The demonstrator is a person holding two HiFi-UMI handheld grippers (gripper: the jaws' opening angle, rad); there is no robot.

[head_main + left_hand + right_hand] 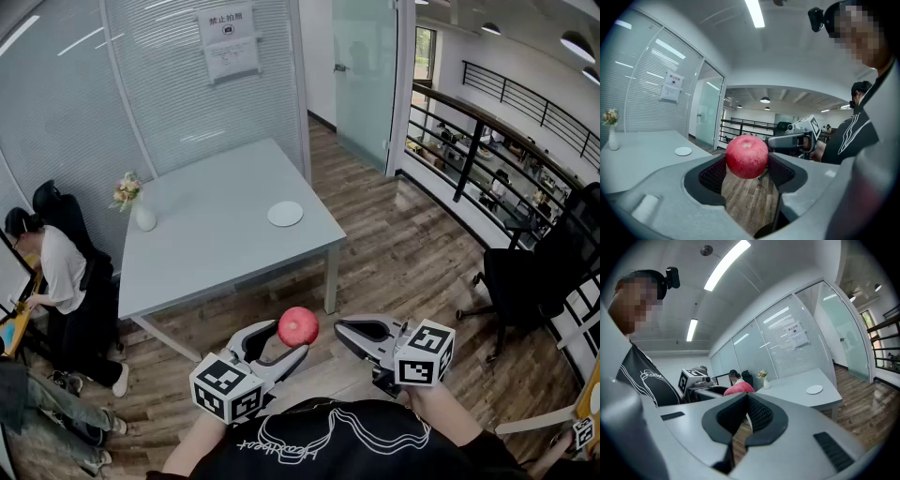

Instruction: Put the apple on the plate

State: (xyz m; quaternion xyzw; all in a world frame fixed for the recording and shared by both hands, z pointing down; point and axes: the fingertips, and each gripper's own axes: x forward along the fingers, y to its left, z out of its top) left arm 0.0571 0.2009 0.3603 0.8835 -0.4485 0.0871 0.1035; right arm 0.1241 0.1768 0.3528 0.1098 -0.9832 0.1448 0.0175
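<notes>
A red apple (298, 326) hangs over the wooden floor, clamped between the two pads of my left gripper (289, 339), which is shut on it. In the left gripper view the apple (746, 156) fills the gap between the black pads of that gripper (746, 163). My right gripper (341, 329) floats just right of the apple, its jaws shut with nothing in them; its tips (746, 394) meet, and the apple (738, 388) shows beyond them. A small white plate (285, 214) lies near the right end of the grey table (216, 248), well ahead of both grippers.
A white vase of flowers (141, 214) stands at the table's left side. A person (58, 272) sits at far left by a dark chair. A black office chair (530, 272) stands at right before a railing (483, 131). Glass walls rise behind the table.
</notes>
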